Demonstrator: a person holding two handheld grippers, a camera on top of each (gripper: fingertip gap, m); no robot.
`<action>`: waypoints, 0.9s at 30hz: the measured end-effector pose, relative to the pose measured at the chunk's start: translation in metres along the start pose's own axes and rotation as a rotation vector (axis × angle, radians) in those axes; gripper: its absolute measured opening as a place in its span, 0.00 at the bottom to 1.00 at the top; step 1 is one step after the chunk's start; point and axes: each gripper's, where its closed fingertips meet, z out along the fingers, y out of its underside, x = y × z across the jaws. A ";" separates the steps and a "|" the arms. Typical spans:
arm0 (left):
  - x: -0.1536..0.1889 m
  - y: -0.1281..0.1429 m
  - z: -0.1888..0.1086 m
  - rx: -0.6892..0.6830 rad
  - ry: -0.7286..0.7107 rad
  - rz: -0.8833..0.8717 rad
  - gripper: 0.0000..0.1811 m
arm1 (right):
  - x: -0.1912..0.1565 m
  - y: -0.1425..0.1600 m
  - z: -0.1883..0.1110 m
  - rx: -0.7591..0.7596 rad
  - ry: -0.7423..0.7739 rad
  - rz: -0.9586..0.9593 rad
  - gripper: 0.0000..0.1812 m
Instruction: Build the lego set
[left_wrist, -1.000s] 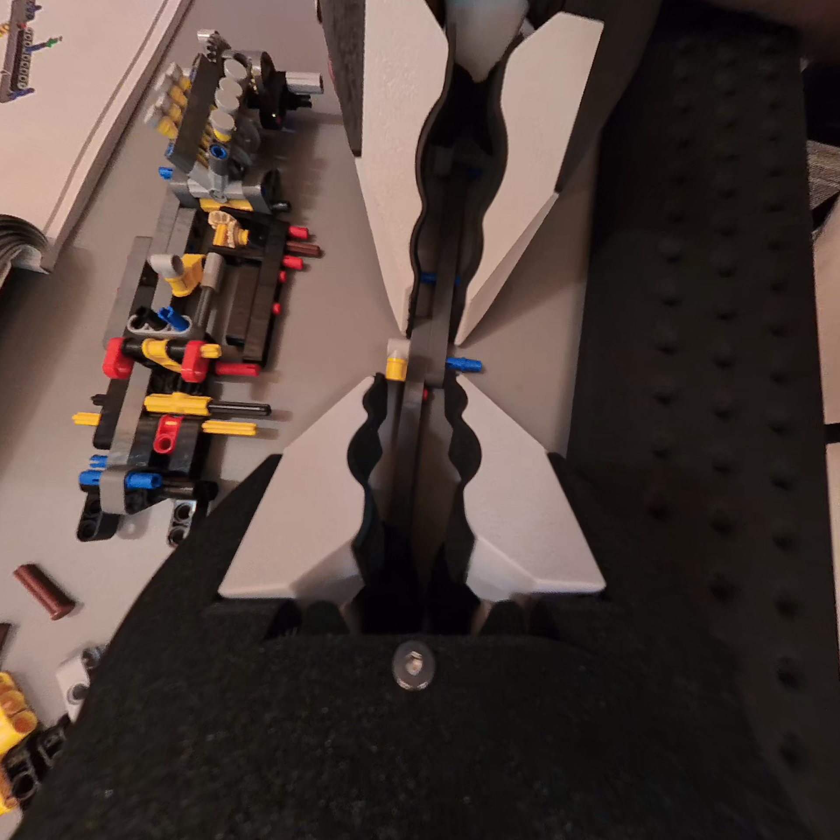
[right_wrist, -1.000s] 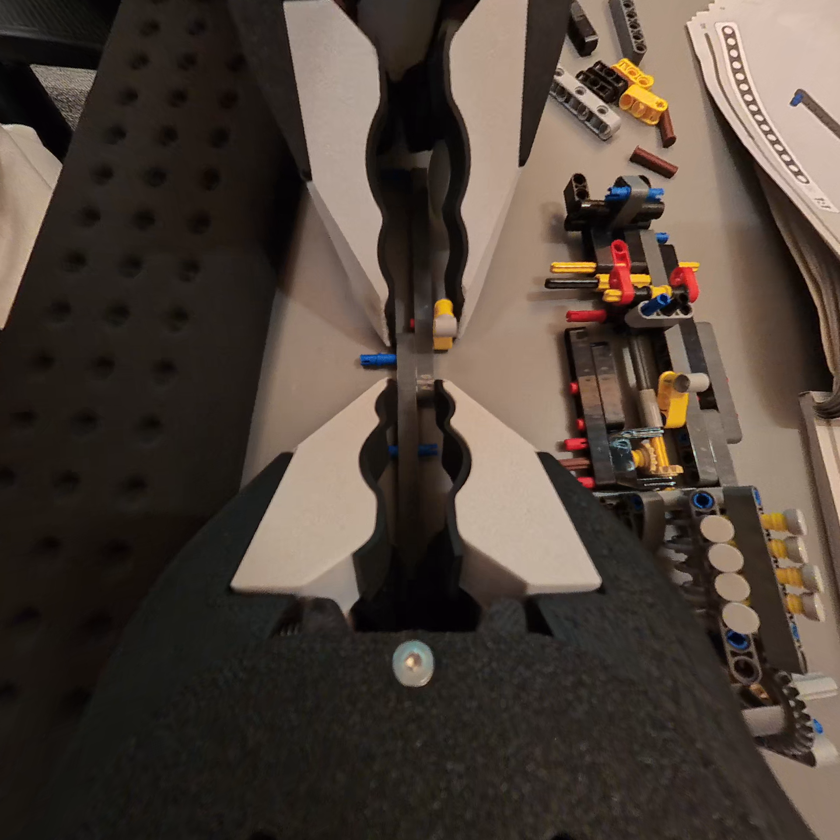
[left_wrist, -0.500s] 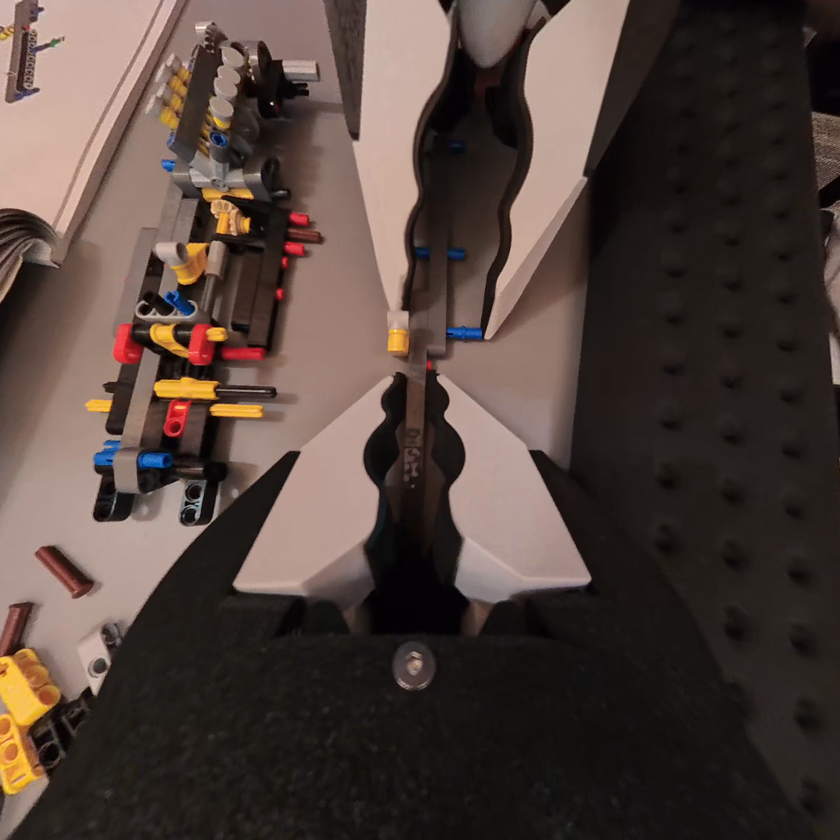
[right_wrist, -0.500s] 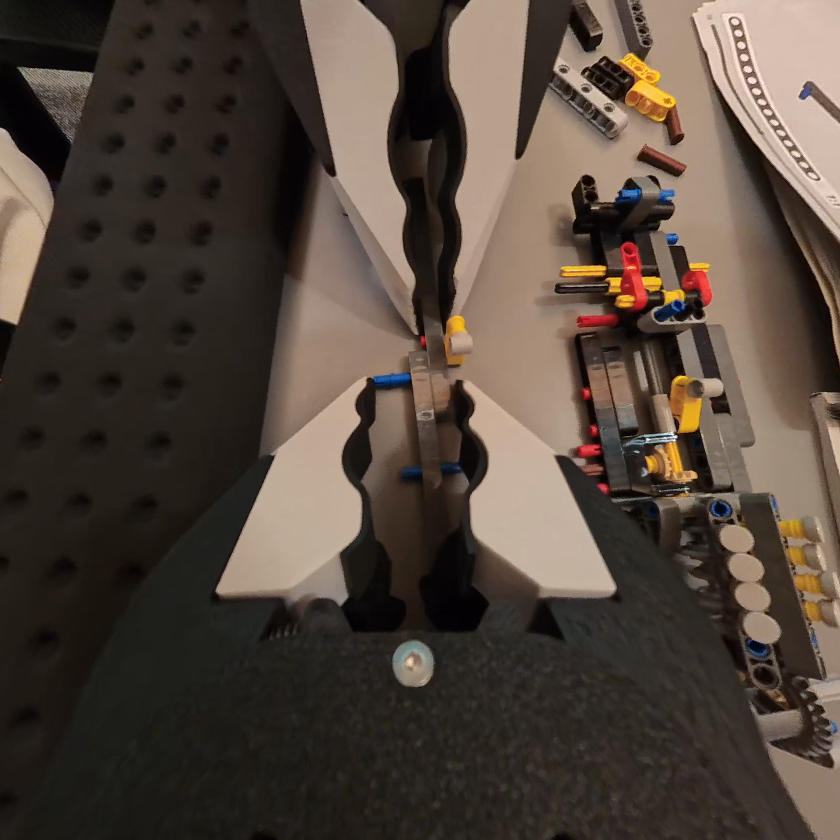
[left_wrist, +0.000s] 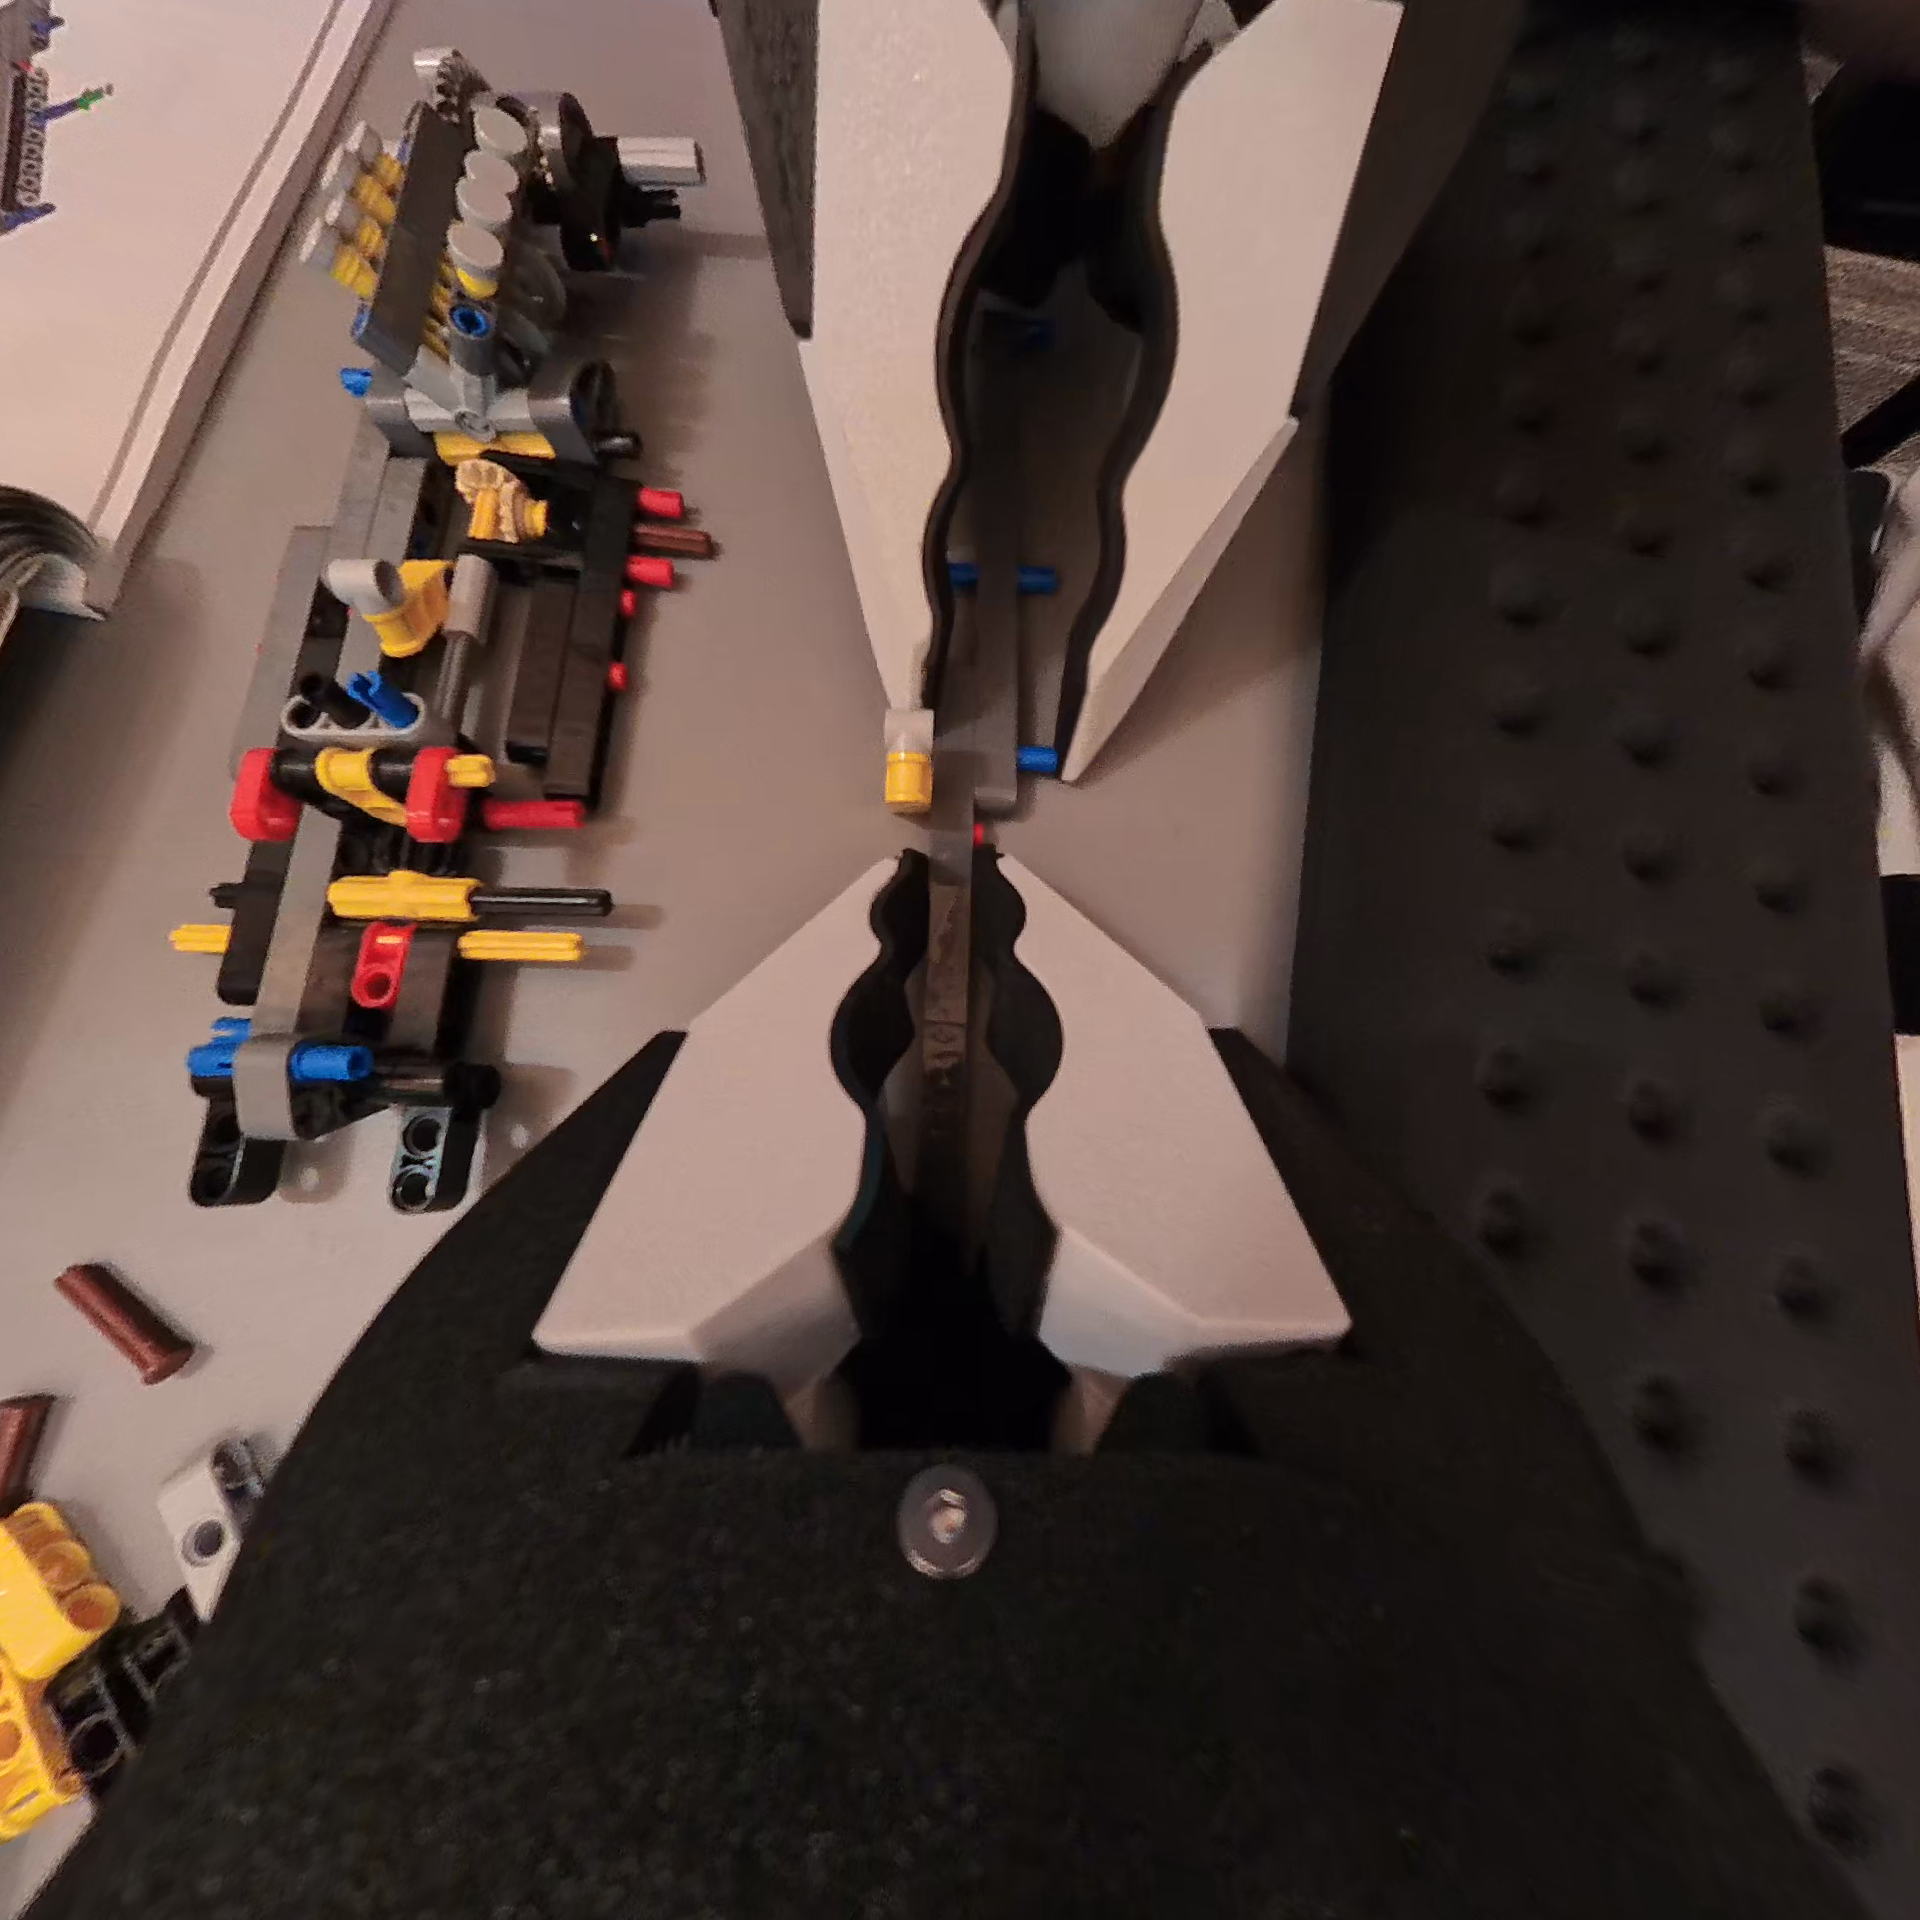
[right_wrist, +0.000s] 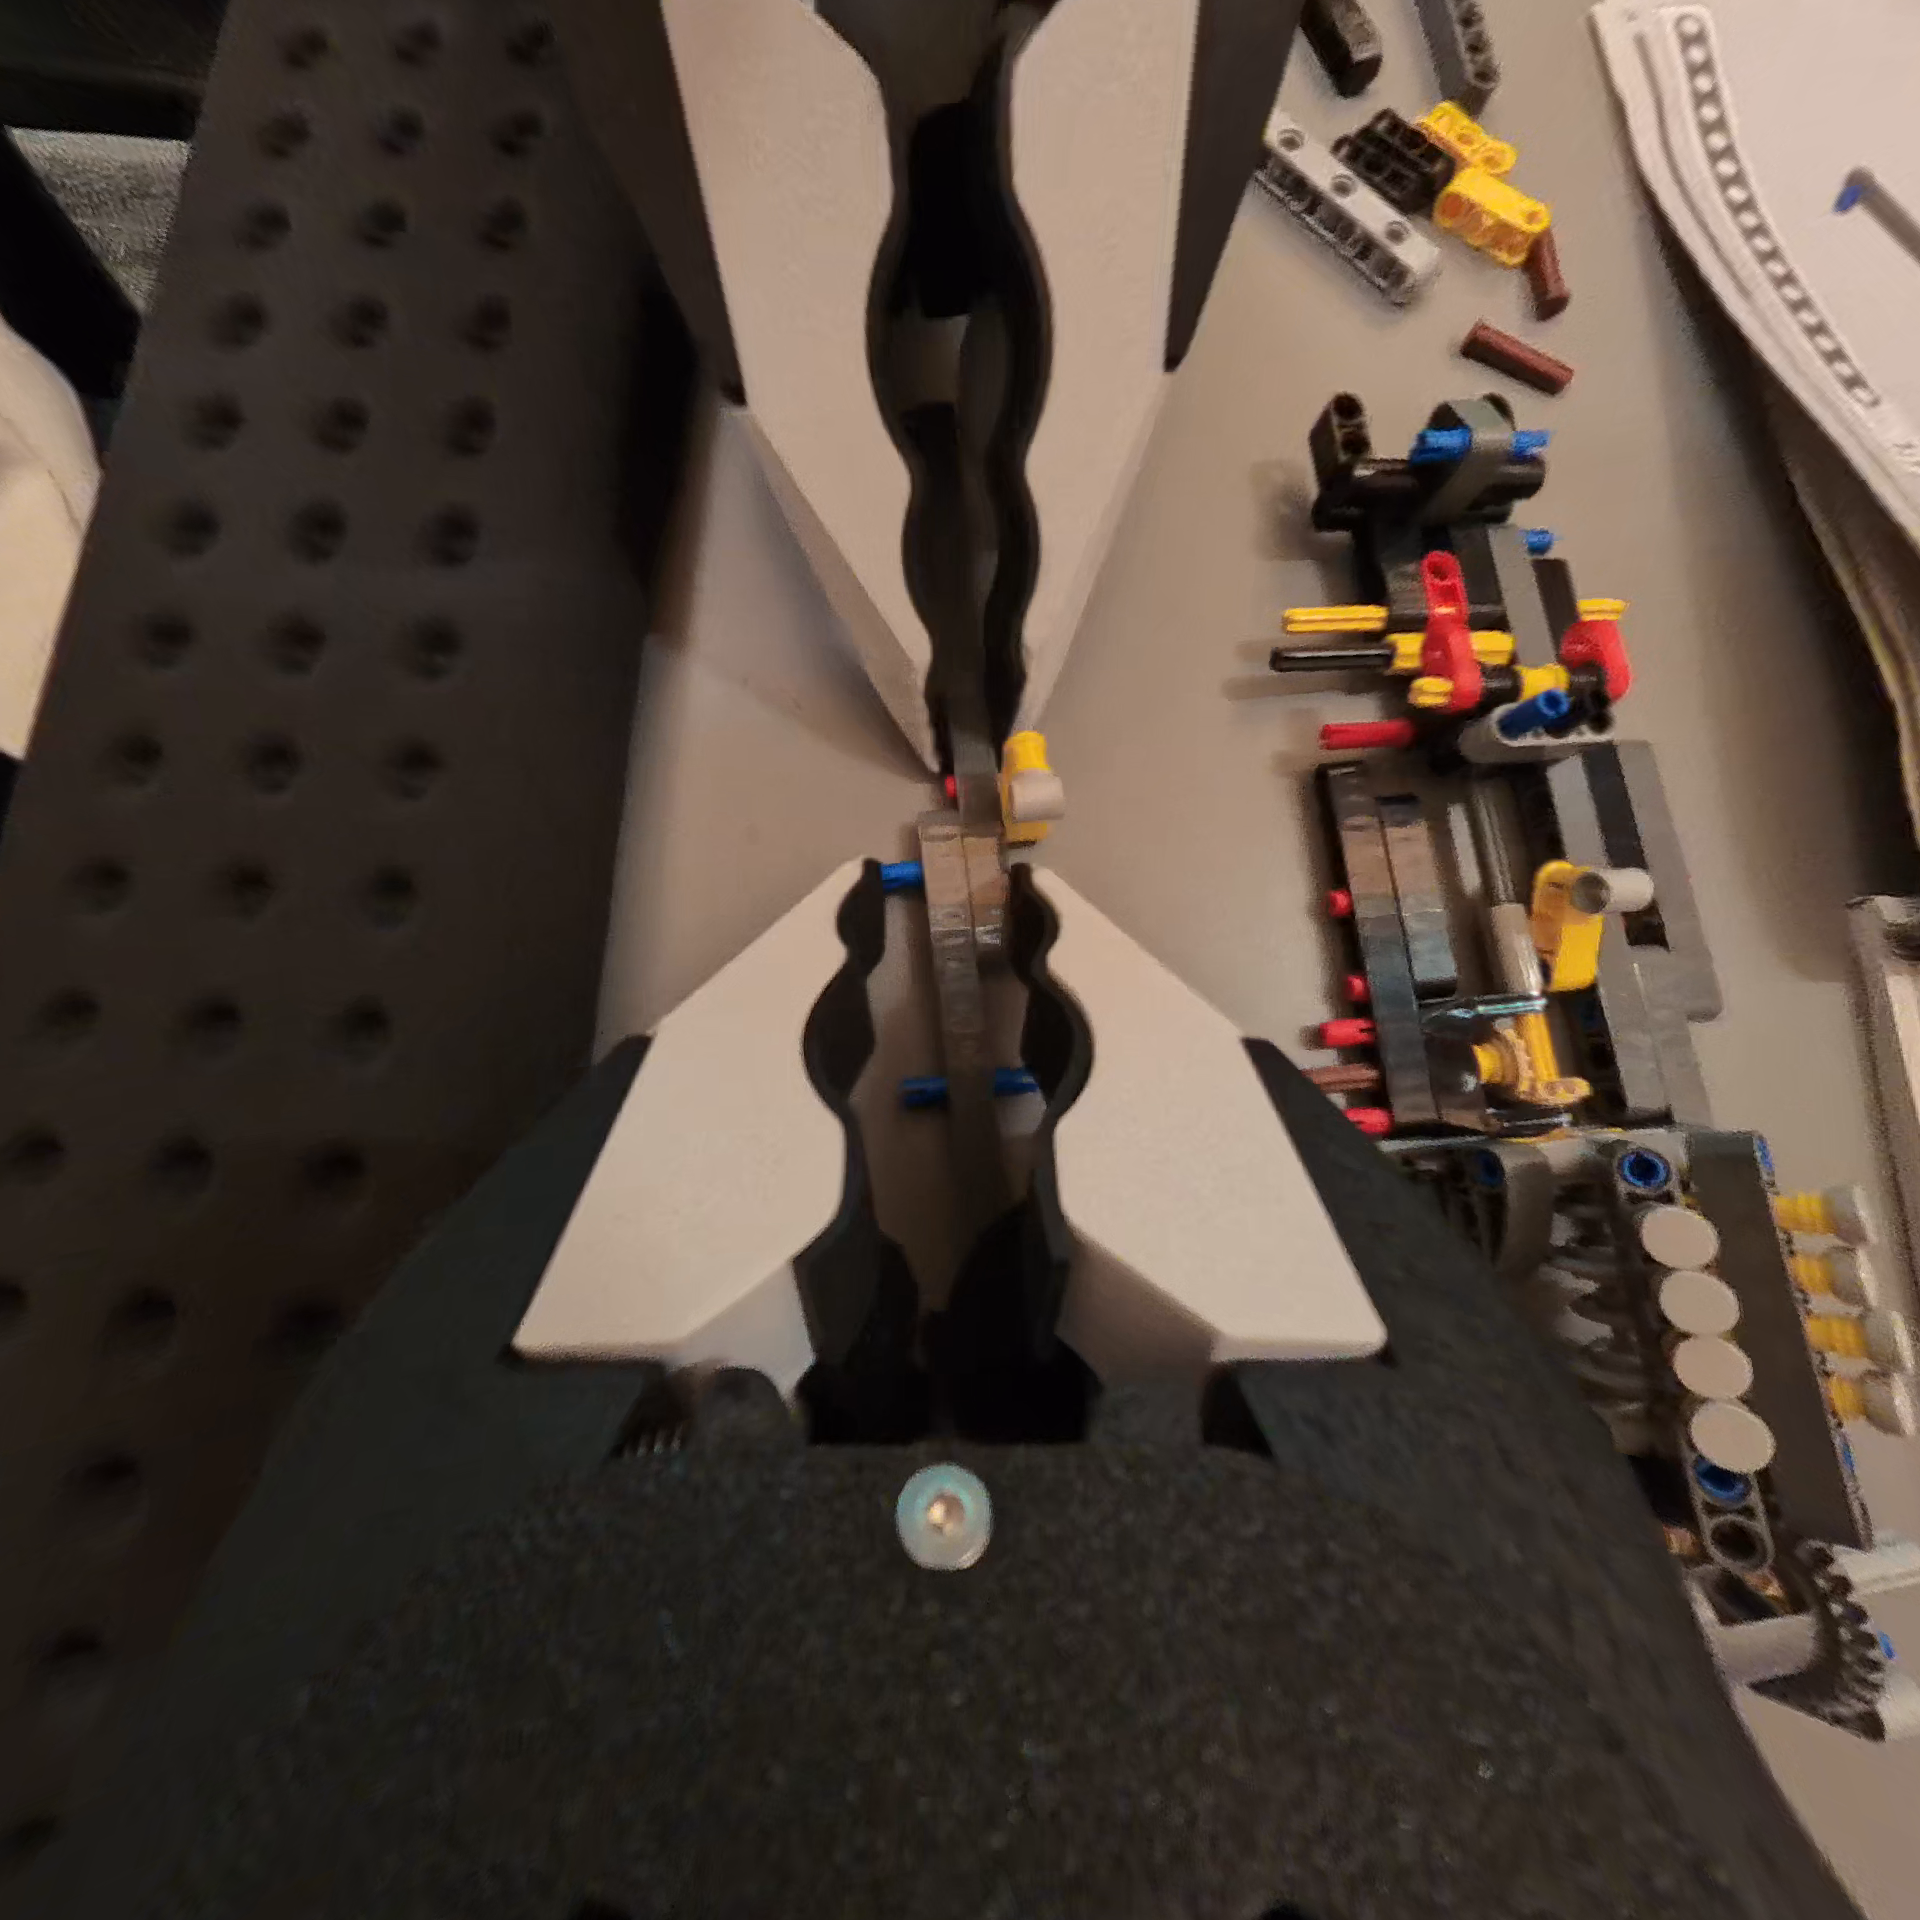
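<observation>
A long grey beam assembly (left_wrist: 992, 665) with blue pins and a yellow-and-grey connector (left_wrist: 906, 774) is held above the table between my two grippers, which face each other tip to tip. My left gripper (left_wrist: 951, 857) is shut on its darker near end. My right gripper (right_wrist: 945, 868) is open, its fingers standing loosely either side of the beam (right_wrist: 961, 935). The right gripper (left_wrist: 992, 743) shows at the top of the left wrist view. The left gripper (right_wrist: 977, 753) shows at the top of the right wrist view. The part-built chassis (left_wrist: 416, 727) lies on the table beside them.
The chassis (right_wrist: 1507, 935) has an engine block at one end. Loose yellow, black and brown pieces (right_wrist: 1403, 187) lie past it, and more (left_wrist: 62, 1621) lie at the left wrist view's lower left. An instruction booklet (right_wrist: 1766, 208) lies beyond. A black studded panel (left_wrist: 1558, 935) borders the other side. Only a small space, under 4 cm, lies between the two pairs of fingers.
My right gripper's fingers have opened off the beam, where they were shut on it a second ago. My left gripper stays shut on the beam.
</observation>
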 end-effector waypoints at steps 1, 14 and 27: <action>0.000 0.000 0.000 0.000 0.000 0.000 0.04 | 0.000 0.000 0.000 -0.005 -0.001 -0.005 0.13; 0.000 0.000 0.001 0.001 -0.009 -0.014 0.04 | 0.006 0.000 -0.010 0.037 0.050 0.001 0.16; -0.015 -0.008 0.007 0.006 -0.080 -0.104 0.04 | 0.060 0.017 -0.118 0.389 0.770 0.399 0.08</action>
